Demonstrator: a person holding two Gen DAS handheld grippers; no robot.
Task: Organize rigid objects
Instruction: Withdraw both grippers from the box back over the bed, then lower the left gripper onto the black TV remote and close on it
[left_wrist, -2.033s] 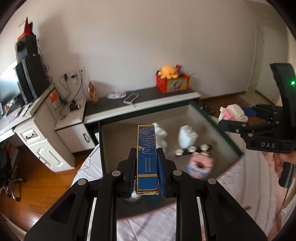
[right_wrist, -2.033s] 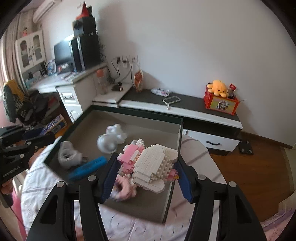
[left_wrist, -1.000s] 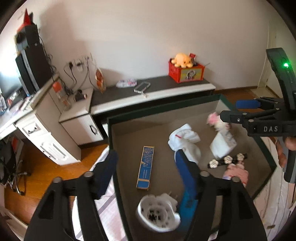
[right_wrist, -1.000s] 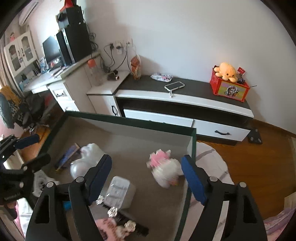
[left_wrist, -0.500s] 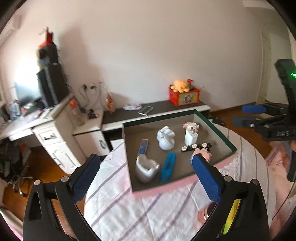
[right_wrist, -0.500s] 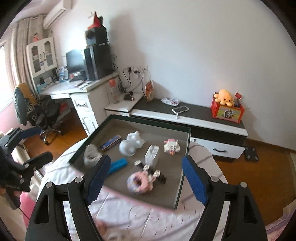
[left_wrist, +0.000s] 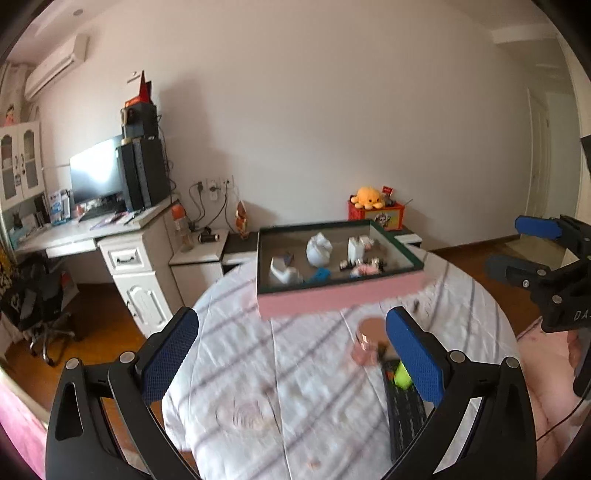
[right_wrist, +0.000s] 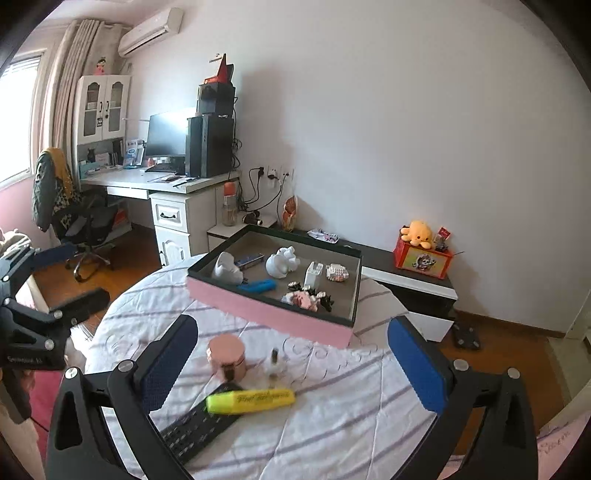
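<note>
Right wrist view: both grippers empty, jaws spread wide. Right gripper (right_wrist: 291, 365) hangs above the round table (right_wrist: 332, 424); left gripper (left_wrist: 291, 354) likewise, its view blurred.

Step, as I judge it: between picks, with the next loose item to be fetched for the pink tray (right_wrist: 266, 314), which lies ahead of the right jaws at the table's far edge and already holds a white figurine (right_wrist: 282, 260), a blue case (right_wrist: 258, 285), a brick toy (right_wrist: 337, 272) and other small pieces.

Loose items between the right jaws: rose-gold jar (right_wrist: 226, 357), small glass bottle (right_wrist: 274, 363), yellow highlighter (right_wrist: 251, 400) lying partly on a black keyboard-like slab (right_wrist: 192, 432).

Next move probably needs the jaws lowered to straddle one item and closed.

In the way: jar and bottle stand close together, so a wide approach could knock the bottle.
</note>
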